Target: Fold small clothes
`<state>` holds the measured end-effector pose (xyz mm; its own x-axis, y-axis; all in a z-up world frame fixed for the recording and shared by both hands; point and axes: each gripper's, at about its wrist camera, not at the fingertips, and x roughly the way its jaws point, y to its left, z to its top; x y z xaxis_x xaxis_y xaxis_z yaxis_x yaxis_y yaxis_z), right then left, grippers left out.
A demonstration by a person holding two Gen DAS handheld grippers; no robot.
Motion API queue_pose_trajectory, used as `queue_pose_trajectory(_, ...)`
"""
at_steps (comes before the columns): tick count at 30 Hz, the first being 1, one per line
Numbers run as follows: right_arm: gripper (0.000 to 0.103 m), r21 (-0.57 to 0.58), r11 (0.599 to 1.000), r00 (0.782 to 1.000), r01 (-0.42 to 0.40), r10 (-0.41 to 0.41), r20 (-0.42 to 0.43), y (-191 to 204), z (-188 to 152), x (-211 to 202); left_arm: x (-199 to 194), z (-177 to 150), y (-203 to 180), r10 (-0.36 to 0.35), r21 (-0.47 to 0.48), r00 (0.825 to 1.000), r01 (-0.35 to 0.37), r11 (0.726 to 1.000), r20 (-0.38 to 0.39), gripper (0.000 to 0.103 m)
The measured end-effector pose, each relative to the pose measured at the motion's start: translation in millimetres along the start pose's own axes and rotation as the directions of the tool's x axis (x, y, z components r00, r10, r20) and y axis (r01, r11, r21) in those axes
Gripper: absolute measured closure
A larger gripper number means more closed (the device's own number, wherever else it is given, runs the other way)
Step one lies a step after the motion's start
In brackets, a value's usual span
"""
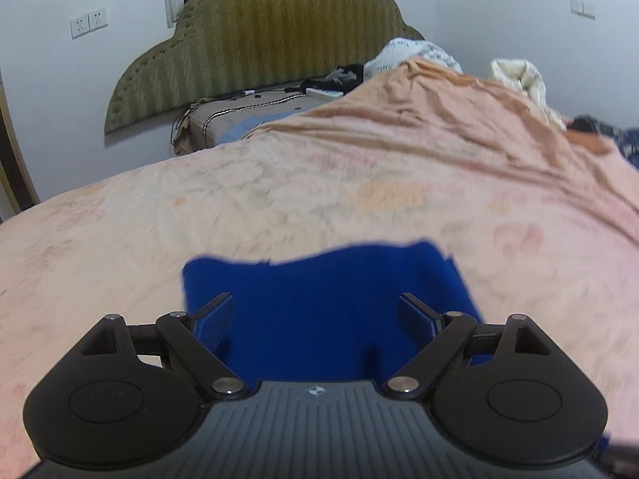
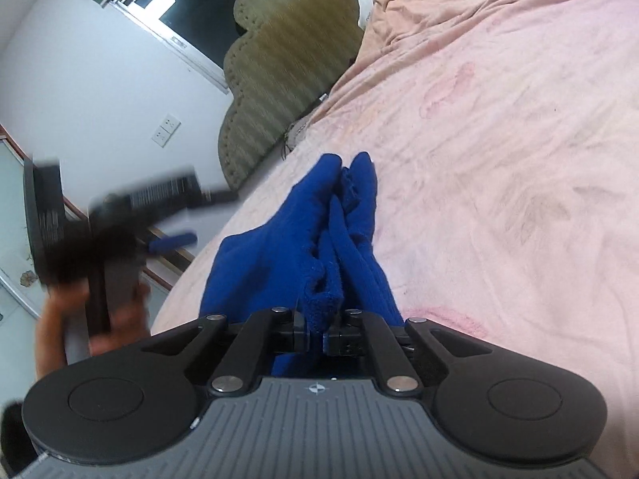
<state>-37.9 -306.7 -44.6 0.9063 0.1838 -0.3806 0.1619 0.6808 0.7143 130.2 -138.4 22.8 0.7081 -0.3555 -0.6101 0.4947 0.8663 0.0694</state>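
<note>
A small blue knitted garment (image 1: 319,299) lies on the pink bedsheet (image 1: 279,183). In the left wrist view my left gripper (image 1: 317,315) stands open above it, its blue pads spread wide with only flat cloth below them. In the right wrist view the blue garment (image 2: 307,247) is bunched into folds and runs away from me across the bedsheet (image 2: 499,159). My right gripper (image 2: 319,333) is shut on its near edge, the cloth pinched between the jaws. The left gripper (image 2: 120,215) shows blurred at the left, held by a hand (image 2: 80,331).
A green padded headboard (image 1: 255,40) stands against the white wall. Crumpled bedding and pillows (image 1: 515,72) and dark clothes (image 1: 343,74) lie at the far end of the bed. The bed's left edge (image 2: 191,279) drops off beside the garment.
</note>
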Motion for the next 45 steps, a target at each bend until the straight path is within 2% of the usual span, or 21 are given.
queue_pose_trajectory(2, 0.094, -0.029, 0.999, 0.999, 0.039, -0.040, -0.027, 1.8, -0.7, -0.9, -3.5, -11.9, 0.7, 0.017, 0.022, 1.000, -0.016, 1.000, -0.019, 0.014)
queue_pose_trajectory(3, 0.083, -0.041, 0.997, 0.996, 0.061, -0.063, -0.058, 1.5, -1.9, -0.3, -6.0, -17.3, 1.4, 0.024, 0.029, 0.999, -0.024, 0.999, -0.024, 0.014)
queue_pose_trajectory(5, 0.080, -0.056, 0.996, 0.994, 0.067, -0.071, -0.085, 0.8, 0.2, -5.4, -13.5, -28.9, 5.1, 0.033, 0.033, 0.999, -0.033, 0.999, -0.016, 0.014)
queue_pose_trajectory(7, 0.072, -0.133, 0.986, 0.995, 0.096, -0.100, -0.023, 10.8, 13.7, -19.1, -19.1, -38.4, 8.3, 0.053, 0.026, 0.999, -0.053, 0.998, -0.012, 0.014)
queue_pose_trajectory(9, 0.070, -0.246, 0.958, 0.989, 0.147, -0.141, 0.045, 27.5, 34.3, -19.8, -21.9, -45.2, 10.5, 0.064, 0.005, 0.998, -0.064, 0.998, -0.022, 0.014)
queue_pose_trajectory(11, 0.067, -0.324, 0.941, 0.993, 0.099, -0.112, -0.021, 40.4, 55.7, 3.2, -23.2, -51.5, 12.0, 0.042, -0.014, 0.998, -0.043, 0.999, -0.040, 0.014)
queue_pose_trajectory(14, 0.066, -0.334, 0.942, 0.990, 0.023, -0.067, -0.122, 49.5, 75.5, 49.8, -25.4, -56.1, 9.9, 0.049, 0.005, 0.998, -0.049, 0.999, -0.035, 0.014)
queue_pose_trajectory(17, 0.052, -0.356, 0.934, 0.980, 0.036, -0.102, -0.169, 54.8, 84.1, 95.2, -22.5, -50.9, 10.8, 0.110, 0.038, 0.994, -0.109, 0.993, -0.013, 0.014)
queue_pose_trajectory(19, 0.065, -0.323, 0.943, 0.973, 0.075, -0.140, -0.184, 49.3, 86.0, 118.0, -17.4, -45.0, 15.7, 0.118, 0.022, 0.993, -0.118, 0.993, -0.018, 0.014)
queue_pose_trajectory(20, 0.095, -0.307, 0.947, 0.973, 0.091, -0.151, -0.176, 46.3, 86.0, 121.4, -14.7, -41.7, 19.4, 0.116, 0.001, 0.993, -0.116, 0.993, -0.025, 0.014)
queue_pose_trajectory(24, 0.097, -0.297, 0.946, 0.981, 0.129, -0.165, -0.099, 38.1, 87.7, 115.6, -0.7, -36.2, 27.6, 0.101, -0.053, 0.993, -0.105, 0.993, -0.065, 0.014)
queue_pose_trajectory(26, 0.096, -0.290, 0.946, 0.977, 0.147, -0.184, -0.106, 31.7, 86.0, 119.3, 3.4, -39.0, 26.5, 0.104, -0.062, 0.991, -0.109, 0.992, -0.081, 0.014)
queue_pose_trajectory(27, 0.087, -0.271, 0.951, 0.976, 0.146, -0.184, -0.120, 27.6, 84.5, 121.2, 3.5, -41.0, 25.4, 0.104, -0.062, 0.991, -0.109, 0.992, -0.081, 0.014)
queue_pose_trajectory(29, 0.083, -0.284, 0.948, 0.977, 0.145, -0.183, -0.112, 27.5, 82.0, 115.1, 2.2, -44.7, 22.5, 0.108, -0.056, 0.991, -0.113, 0.992, -0.079, 0.014)
queue_pose_trajectory(30, 0.076, -0.293, 0.943, 0.977, 0.159, -0.192, -0.089, 30.3, 81.1, 109.6, 1.5, -45.7, 21.8, 0.111, -0.054, 0.991, -0.115, 0.992, -0.079, 0.014)
queue_pose_trajectory(32, 0.071, -0.303, 0.937, 0.978, 0.176, -0.202, -0.054, 35.6, 80.2, 97.1, -0.3, -46.9, 21.5, 0.109, -0.053, 0.991, -0.113, 0.992, -0.080, 0.014)
queue_pose_trajectory(34, 0.063, -0.335, 0.930, 0.983, 0.152, -0.177, -0.045, 41.8, 78.2, 88.0, -1.6, -47.3, 22.0, 0.106, -0.053, 0.991, -0.111, 0.992, -0.084, 0.014)
queue_pose_trajectory(36, 0.042, -0.372, 0.917, 0.978, 0.141, -0.187, -0.092, 42.2, 74.6, 90.6, -1.7, -46.3, 21.3, 0.108, -0.055, 0.990, -0.113, 0.992, -0.089, 0.014)
queue_pose_trajectory(38, 0.040, -0.391, 0.900, 0.958, 0.194, -0.260, -0.123, 33.6, 71.2, 99.1, -4.6, -47.2, 21.4, 0.100, -0.057, 0.991, -0.105, 0.993, -0.089, 0.014)
queue_pose_trajectory(41, 0.038, -0.260, 0.951, 0.971, 0.165, -0.202, -0.125, 16.3, 74.8, 86.4, -8.7, -52.3, 23.3, 0.105, -0.043, 0.991, -0.109, 0.993, -0.084, 0.014)
queue_pose_trajectory(45, 0.035, -0.273, 0.953, 0.973, 0.128, -0.175, -0.153, 10.9, 68.9, 65.6, -17.9, -64.2, 40.8, 0.036, -0.097, 0.995, -0.044, 0.994, -0.090, 0.013)
